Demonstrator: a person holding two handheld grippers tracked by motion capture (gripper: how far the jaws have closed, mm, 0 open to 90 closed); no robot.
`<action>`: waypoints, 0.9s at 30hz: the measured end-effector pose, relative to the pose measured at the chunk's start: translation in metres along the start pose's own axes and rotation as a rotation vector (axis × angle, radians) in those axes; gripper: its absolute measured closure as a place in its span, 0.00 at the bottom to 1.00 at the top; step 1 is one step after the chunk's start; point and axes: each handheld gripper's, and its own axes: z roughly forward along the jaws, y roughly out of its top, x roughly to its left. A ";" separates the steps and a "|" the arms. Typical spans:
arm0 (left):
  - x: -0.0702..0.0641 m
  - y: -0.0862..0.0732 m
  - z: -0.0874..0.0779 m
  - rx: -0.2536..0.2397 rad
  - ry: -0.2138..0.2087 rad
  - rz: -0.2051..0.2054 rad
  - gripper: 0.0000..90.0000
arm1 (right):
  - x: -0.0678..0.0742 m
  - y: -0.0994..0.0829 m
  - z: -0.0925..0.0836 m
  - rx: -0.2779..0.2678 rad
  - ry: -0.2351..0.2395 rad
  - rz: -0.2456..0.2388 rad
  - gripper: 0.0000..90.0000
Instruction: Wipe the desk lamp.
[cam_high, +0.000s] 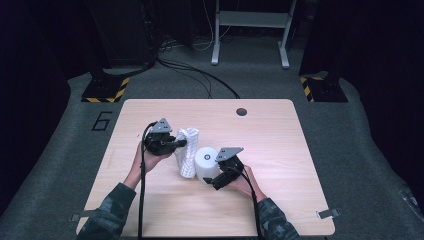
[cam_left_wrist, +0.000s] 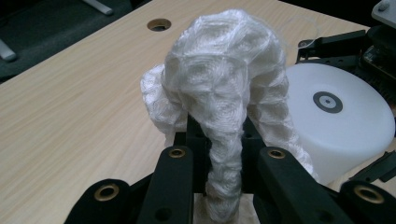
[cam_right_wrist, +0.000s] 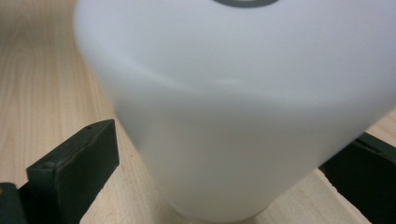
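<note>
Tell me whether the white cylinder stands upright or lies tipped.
Upright: the white cylinder stands on the table, its ringed flat top facing up.

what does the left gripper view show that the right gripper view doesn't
Left gripper view alone: the white mesh sleeve pinched between the left gripper and its shut jaws, the round cable hole in the table, and the dark ring mark whole on the cylinder's top. Right gripper view alone: the right gripper, jaws wide on either side of the cylinder's lower body, with a gap at the left jaw. Both: the white cylinder and the light wooden table.
</note>
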 end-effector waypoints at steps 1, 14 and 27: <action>0.001 0.000 -0.004 0.000 0.007 0.004 0.90 | 0.000 0.000 -0.001 0.004 0.007 -0.004 0.00; 0.016 -0.021 -0.056 -0.038 0.114 -0.051 0.89 | -0.008 -0.014 -0.056 -0.057 -0.086 0.081 0.00; 0.040 -0.072 -0.055 0.180 0.241 -0.101 0.88 | -0.027 -0.064 -0.113 -0.038 -0.310 0.257 0.00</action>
